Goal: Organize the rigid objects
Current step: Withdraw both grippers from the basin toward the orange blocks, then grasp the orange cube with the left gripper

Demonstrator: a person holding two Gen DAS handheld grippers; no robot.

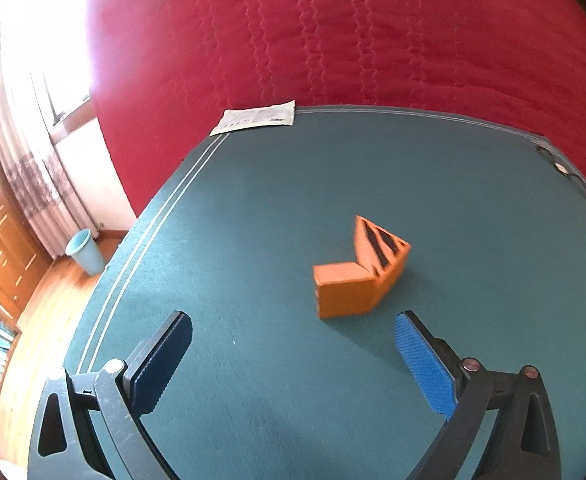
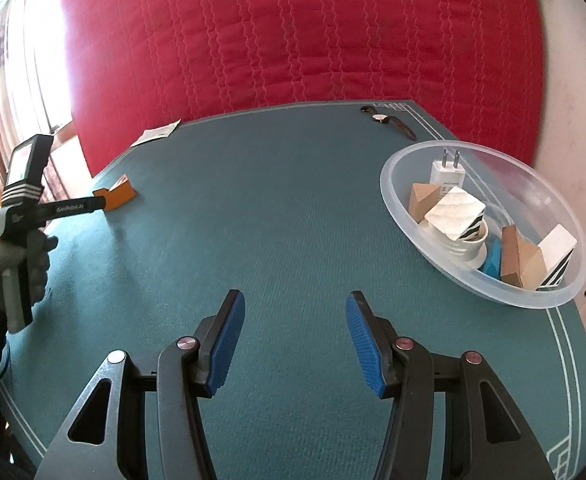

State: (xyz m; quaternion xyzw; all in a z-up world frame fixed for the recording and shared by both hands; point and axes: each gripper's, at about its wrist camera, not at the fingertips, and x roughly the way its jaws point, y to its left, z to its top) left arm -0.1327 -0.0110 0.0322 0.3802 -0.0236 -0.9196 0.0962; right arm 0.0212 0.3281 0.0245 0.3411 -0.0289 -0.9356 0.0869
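Hard to make out: the orange block [image 1: 359, 276] is blurred in the left wrist view; its dark striped face is legible, the rest soft. In the right wrist view it is half hidden behind the left gripper's arm. The printed sheet [image 1: 255, 117] at the far edge cannot be read. A wristwatch [image 2: 389, 121] lies small at the far right corner, its detail lost.

Surface and room: green felt surface [image 2: 277, 216] with pale border lines, backed by a red quilted cover [image 2: 293, 32]. Curtained window, wooden doors, pale blue bin [image 1: 85, 251] on a wooden floor, bookshelf at lower left.

Clear bowl [image 2: 565, 292] on the surface's right side, holding a white plug adapter [image 2: 447, 174], tan wooden blocks, white striped blocks, a blue piece and a white ring.

Grippers: left gripper [image 1: 293, 328], jaws wide apart and holding nothing, angled down, the orange block just beyond its tips. A gloved hand [image 2: 17, 268] grips its handle. Right gripper [image 2: 295, 308], jaws partly apart, nothing between them, over bare felt, bowl well to its right.
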